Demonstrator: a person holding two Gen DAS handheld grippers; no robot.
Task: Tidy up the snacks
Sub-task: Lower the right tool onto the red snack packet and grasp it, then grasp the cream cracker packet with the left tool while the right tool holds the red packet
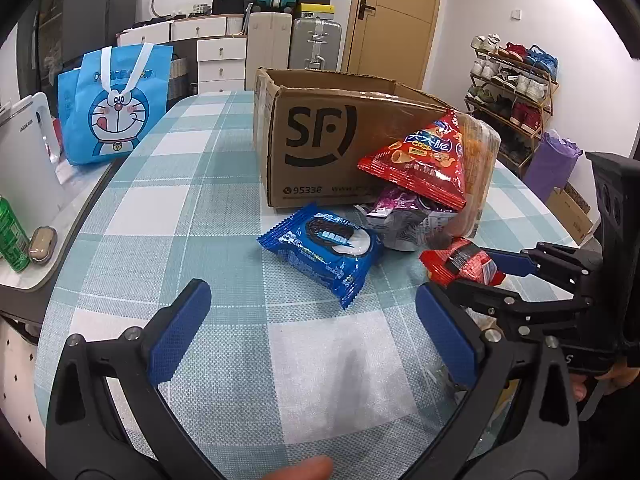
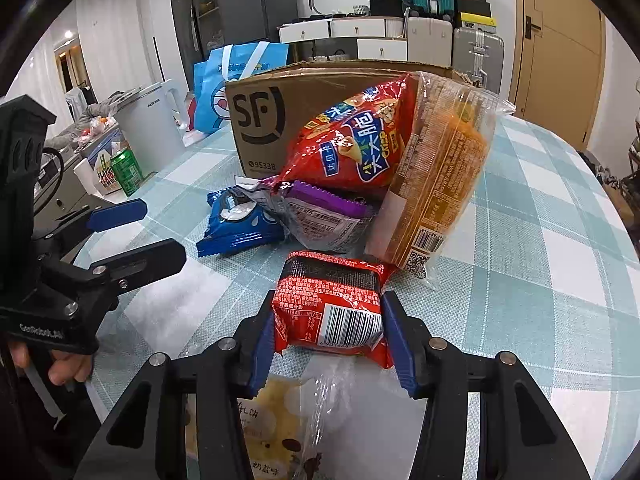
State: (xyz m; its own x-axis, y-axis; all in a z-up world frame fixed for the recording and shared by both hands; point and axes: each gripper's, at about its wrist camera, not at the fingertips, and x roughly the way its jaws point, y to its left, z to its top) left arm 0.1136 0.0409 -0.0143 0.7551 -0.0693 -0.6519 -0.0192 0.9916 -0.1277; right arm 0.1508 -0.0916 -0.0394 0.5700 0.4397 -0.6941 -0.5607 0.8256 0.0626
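Purple-and-silver foil snack pouch (image 2: 320,216) mostly buried under the red triangular crisp bag (image 2: 352,140), label unreadable. Clear-wrapped pale yellow snack pack (image 2: 276,428) sits under the right gripper, cut off by the right wrist view's bottom edge. Brown corrugated cardboard box (image 1: 320,140): interior not visible, right end hidden behind the crisp bag.

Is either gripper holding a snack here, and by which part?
The right gripper pinches the red snack packet across its near, barcode end, one pad on each side edge. The left gripper is open, holding nothing, short of the blue cookie packet.
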